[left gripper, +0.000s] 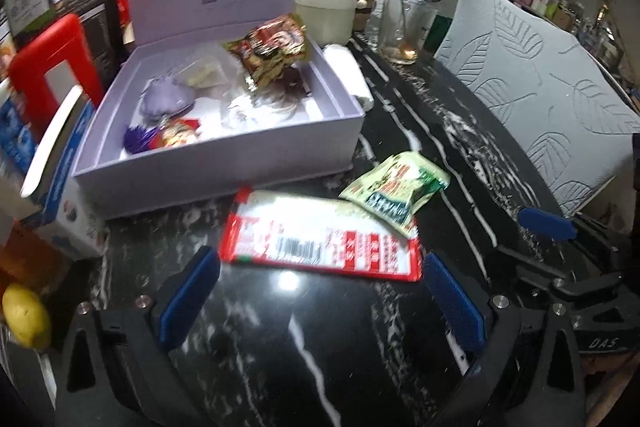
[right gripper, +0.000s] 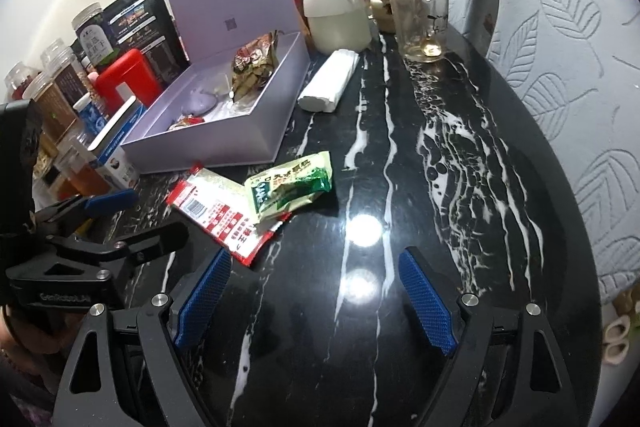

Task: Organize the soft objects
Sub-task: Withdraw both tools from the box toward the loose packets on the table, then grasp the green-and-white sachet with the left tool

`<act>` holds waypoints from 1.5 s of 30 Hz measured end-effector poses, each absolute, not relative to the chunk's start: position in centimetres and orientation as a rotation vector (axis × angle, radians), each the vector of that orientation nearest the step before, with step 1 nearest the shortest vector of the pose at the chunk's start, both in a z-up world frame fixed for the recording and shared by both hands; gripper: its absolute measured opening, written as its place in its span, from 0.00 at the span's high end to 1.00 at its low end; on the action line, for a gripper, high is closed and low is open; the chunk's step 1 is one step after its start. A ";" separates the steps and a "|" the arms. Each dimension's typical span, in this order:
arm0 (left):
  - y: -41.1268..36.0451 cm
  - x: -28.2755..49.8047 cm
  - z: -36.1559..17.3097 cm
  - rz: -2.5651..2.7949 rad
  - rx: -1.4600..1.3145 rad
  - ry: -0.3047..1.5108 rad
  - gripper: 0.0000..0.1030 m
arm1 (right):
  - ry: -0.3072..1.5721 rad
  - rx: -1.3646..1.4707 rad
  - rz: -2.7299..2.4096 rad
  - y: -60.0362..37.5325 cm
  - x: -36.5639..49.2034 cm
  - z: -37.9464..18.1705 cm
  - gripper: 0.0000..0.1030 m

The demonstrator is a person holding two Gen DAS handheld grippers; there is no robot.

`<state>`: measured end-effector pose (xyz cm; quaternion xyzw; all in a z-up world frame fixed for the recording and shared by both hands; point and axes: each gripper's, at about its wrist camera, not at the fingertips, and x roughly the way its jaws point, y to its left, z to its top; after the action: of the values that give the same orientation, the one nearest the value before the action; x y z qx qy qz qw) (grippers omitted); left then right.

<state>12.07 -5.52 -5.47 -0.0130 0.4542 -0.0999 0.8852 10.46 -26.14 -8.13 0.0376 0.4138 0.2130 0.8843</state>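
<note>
Black marble table [right gripper: 400, 155] with white veins fills both views, with two grey leaf-patterned chairs [right gripper: 560, 67] along its far side. On it sits an open lilac box [left gripper: 224, 163], lid standing upright, holding a brown snack bag [left gripper: 272, 47] propped against the far wall, a purple pouch [left gripper: 166, 97], a clear plastic bag and a small red and purple trinket near the front corner. Jars, a red container [left gripper: 52, 59] and dark packets crowd the box's left side; a cream jug [right gripper: 336, 15], a glass [right gripper: 420, 23] and a white roll [right gripper: 330, 81] stand behind and to its right. Just before the box lies a red-and-white packet [left gripper: 320, 239], flat on the table, with a green-and-cream packet [left gripper: 396, 191] overlapping its right end. The left gripper [left gripper: 320, 291] hovers just short of the red packet, fingers spread wide and empty. The right gripper [right gripper: 316, 295] is beside it over bare marble, fingers likewise spread, holding nothing.
</note>
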 end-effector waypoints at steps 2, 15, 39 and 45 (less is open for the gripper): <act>-6.2 12.8 -5.5 -0.232 -0.010 0.940 0.00 | 0.864 0.077 0.441 -26.3 10.7 -8.2 0.16; -10.7 17.4 -8.2 -0.373 0.028 1.018 0.14 | 0.926 0.115 0.358 -30.1 12.1 -9.5 0.16; -11.4 15.3 -7.3 -0.376 0.091 0.948 0.51 | 0.919 0.131 0.335 -30.8 11.2 -8.7 0.16; -8.7 13.0 -5.9 -0.337 0.066 0.925 0.51 | 0.905 0.122 0.366 -29.6 10.7 -8.1 0.16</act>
<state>13.04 -8.73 -5.94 0.0315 0.4439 -0.1618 0.8808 10.66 -29.57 -8.08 0.0584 0.4346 0.1755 0.8814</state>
